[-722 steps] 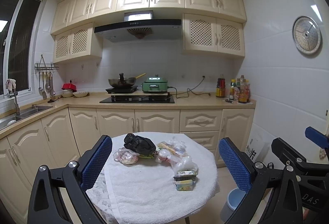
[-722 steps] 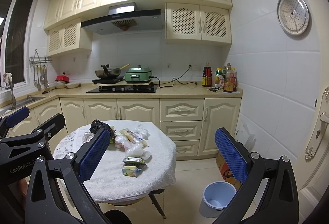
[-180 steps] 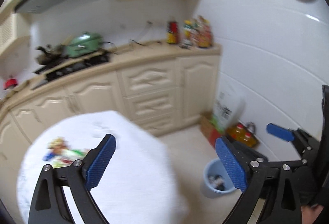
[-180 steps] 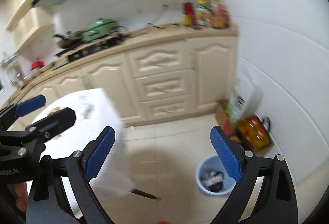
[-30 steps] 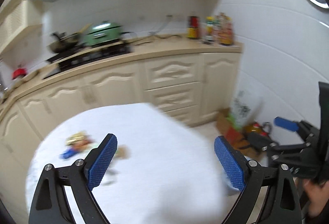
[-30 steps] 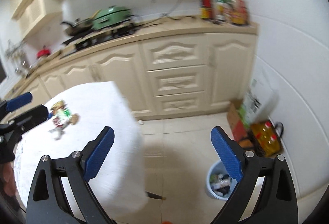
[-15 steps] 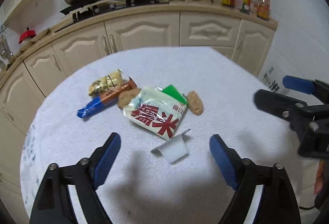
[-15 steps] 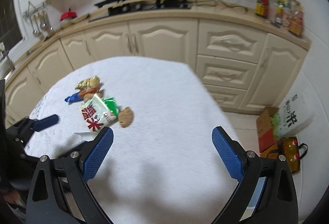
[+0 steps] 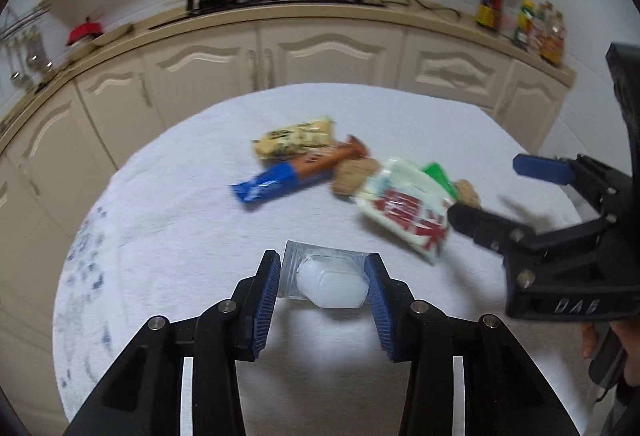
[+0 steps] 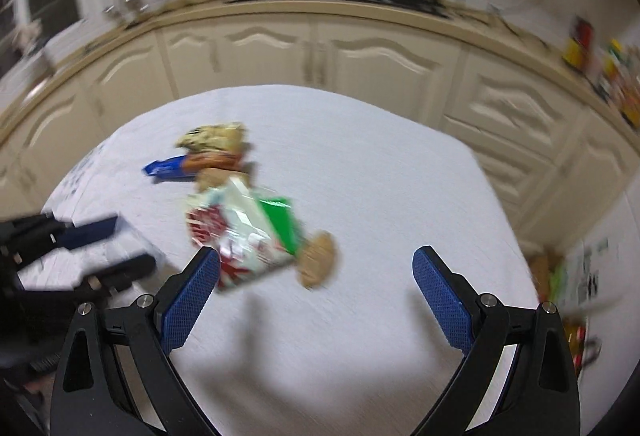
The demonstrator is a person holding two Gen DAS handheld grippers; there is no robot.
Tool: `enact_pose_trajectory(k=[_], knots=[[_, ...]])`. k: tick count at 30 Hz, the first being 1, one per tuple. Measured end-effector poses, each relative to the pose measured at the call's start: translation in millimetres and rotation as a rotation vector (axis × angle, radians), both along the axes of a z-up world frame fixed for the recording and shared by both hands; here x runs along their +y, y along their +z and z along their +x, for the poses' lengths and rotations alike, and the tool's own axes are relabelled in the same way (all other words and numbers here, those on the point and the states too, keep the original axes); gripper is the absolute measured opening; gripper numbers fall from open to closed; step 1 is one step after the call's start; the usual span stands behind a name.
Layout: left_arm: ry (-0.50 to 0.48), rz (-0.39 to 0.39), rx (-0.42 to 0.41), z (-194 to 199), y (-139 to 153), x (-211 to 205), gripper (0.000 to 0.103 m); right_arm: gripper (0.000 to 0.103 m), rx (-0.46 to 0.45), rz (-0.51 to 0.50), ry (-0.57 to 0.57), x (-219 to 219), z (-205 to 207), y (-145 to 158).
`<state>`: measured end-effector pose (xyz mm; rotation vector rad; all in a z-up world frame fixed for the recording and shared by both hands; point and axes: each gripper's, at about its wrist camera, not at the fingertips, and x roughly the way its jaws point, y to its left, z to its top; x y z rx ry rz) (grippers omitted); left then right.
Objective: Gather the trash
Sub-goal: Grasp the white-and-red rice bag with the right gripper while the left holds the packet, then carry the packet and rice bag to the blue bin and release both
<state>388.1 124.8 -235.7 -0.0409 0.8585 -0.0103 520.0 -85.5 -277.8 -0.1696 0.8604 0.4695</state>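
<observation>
The left gripper (image 9: 325, 276) has its fingers (image 9: 267, 288) closed in on a small white plastic cup (image 9: 334, 283) with a clear peeled lid, each pad touching one side of it, low over the white cloth of the round desk (image 9: 168, 228). The right gripper (image 10: 316, 300) holds its fingers (image 10: 191, 296) wide apart with nothing between them, hovering over the near part of the cloth. Just ahead of its left finger lies a white snack bag with red characters (image 10: 244, 232), a green wrapper (image 10: 282, 220) under it and a brown biscuit (image 10: 318, 258) beside it. Farther back sit a blue-and-orange wrapper (image 9: 296, 174) and a yellowish packet (image 9: 294, 142), touching each other. Cream cabinets (image 9: 328, 56) curve behind the desk.
</observation>
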Motion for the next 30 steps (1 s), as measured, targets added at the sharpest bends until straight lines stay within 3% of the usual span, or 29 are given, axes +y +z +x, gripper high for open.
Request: enact_pose_trajectory(k=[3, 8, 9, 10, 12, 15, 24, 30], knots=[[0.044, -0.015, 0.008, -4.7, 2.5, 4.7, 0.039, 0.099, 0.027, -0.019, 0.086, 29.8, 8.0, -11.8], [0.079, -0.021, 0.02, 6.4, 0.8, 7.8, 0.039, 0.102, 0.045, -0.054, 0.131, 54.1, 21.7, -29.2], [0.079, -0.019, 0.022, 14.1, -1.6, 6.6, 0.039, 0.097, 0.053, -0.055, 0.129, 54.8, 24.0, -30.2], [0.08, -0.018, 0.023, 21.4, -5.1, 6.3, 0.039, 0.081, 0.062, -0.05, 0.127, 54.3, 25.4, -30.0], [0.076, -0.02, 0.022, 24.1, -3.8, 8.3, 0.039, 0.079, 0.103, -0.036, 0.119, 51.0, 28.4, -34.3], [0.069, -0.011, 0.014, 24.2, -0.8, 3.1, 0.039, 0.078, 0.067, -0.037, 0.098, 45.8, 23.3, -31.6], [-0.003, 0.029, -0.069, 6.3, 31.4, -47.6, 0.039, 0.078, -0.035, 0.112, 0.039, -16.4, -14.5, 17.8], [-0.117, 0.055, -0.124, -10.7, 49.4, -131.3, 0.039, 0.078, -0.095, 0.177, -0.072, -107.5, -56.9, 45.6]])
